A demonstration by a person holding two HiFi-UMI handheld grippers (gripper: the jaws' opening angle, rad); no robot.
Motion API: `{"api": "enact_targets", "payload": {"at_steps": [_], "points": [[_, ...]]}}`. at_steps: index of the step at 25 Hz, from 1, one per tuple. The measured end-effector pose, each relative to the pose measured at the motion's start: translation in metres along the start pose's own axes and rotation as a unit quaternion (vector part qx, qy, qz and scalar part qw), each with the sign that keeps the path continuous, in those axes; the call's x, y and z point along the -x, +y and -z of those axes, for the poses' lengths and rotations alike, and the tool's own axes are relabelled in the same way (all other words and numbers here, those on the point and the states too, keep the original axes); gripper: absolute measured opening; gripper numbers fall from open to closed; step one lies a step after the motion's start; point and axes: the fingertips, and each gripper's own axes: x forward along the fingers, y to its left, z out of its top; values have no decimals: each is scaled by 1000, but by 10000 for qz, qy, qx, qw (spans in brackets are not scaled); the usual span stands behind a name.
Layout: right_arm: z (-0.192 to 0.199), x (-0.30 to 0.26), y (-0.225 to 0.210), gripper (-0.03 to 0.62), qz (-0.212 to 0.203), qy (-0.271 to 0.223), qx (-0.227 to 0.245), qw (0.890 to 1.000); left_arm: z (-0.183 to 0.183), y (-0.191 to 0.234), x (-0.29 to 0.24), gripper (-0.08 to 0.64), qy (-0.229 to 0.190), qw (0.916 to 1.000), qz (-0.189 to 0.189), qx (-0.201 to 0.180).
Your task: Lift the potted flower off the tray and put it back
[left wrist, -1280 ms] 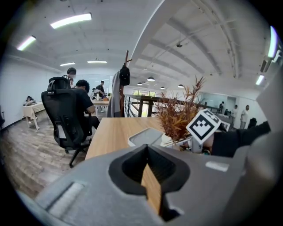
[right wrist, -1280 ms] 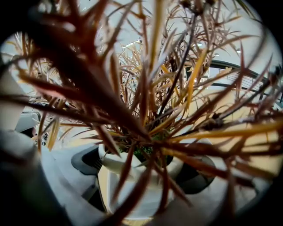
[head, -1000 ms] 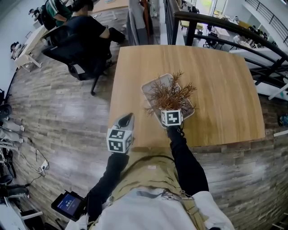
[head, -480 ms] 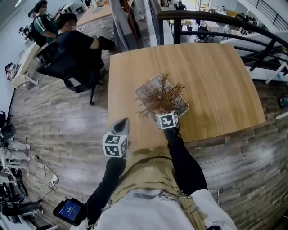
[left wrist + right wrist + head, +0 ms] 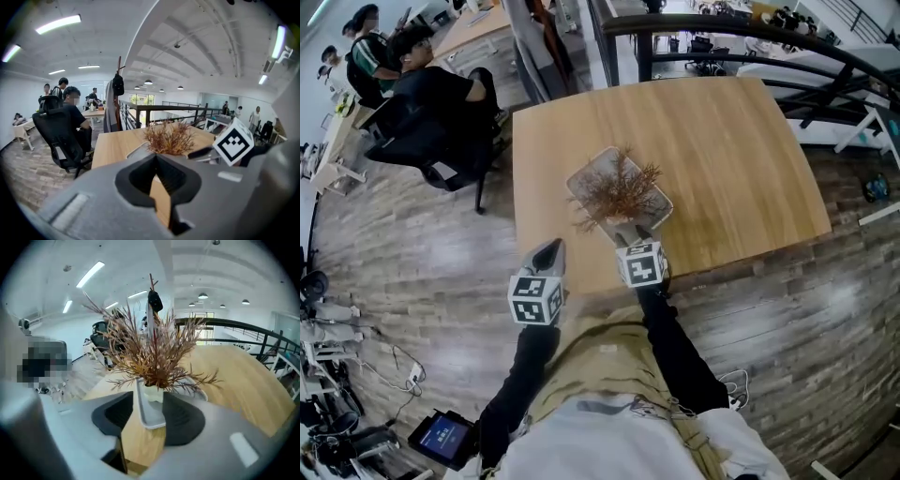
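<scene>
A potted flower (image 5: 614,187), a bunch of dry brown sprigs in a small white pot (image 5: 153,393), stands on a pale tray (image 5: 592,167) on the wooden table (image 5: 722,150). My right gripper (image 5: 630,231) hovers just short of the tray's near corner. Its jaws have just been closing and stand half apart, open, with nothing between them. The tray corner (image 5: 149,416) shows through their gap. My left gripper (image 5: 550,251) hangs over the table's near left edge, its tips meeting, shut and holding nothing. In the left gripper view the flower (image 5: 169,139) stands ahead.
A person sits in a black office chair (image 5: 431,103) left of the table, with other people at desks behind. A dark railing (image 5: 722,28) runs past the far side. A tablet (image 5: 441,436) and cables lie on the plank floor at lower left.
My right gripper has drawn back from the flower's pot to the tray's near corner and risen. The left gripper has lifted a little. The flower and tray stay in place.
</scene>
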Motion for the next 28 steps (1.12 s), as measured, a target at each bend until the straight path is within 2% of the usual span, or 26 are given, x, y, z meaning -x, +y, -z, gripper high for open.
{"api": "enact_targets", "payload": {"at_steps": [3,4,11,15,19,25,28], "points": [[-27,39,3,42,90,-309,-11,9995,-25,-11,8,2,-180,9998,30,8],[-38,51,4,5,75,-449,-26,9990,-34,-15,11,2,-256,9997,40,11],[-100,113,23,5,-145,-972,292,9947,-81,-36,28,2,-800,9967,163,-25],[-125,138,39,5,-69,-1133,445,9925,-97,-38,45,2,-988,9949,206,26],[-153,155,46,5,-45,-1528,579,9865,-113,-36,50,2,-1153,9930,242,98],[-174,173,55,4,-35,-1905,725,9790,-133,-35,61,2,-1359,9902,333,34],[-180,178,51,3,-52,-2029,715,9766,-146,-38,61,2,-1539,9872,394,116]]}}
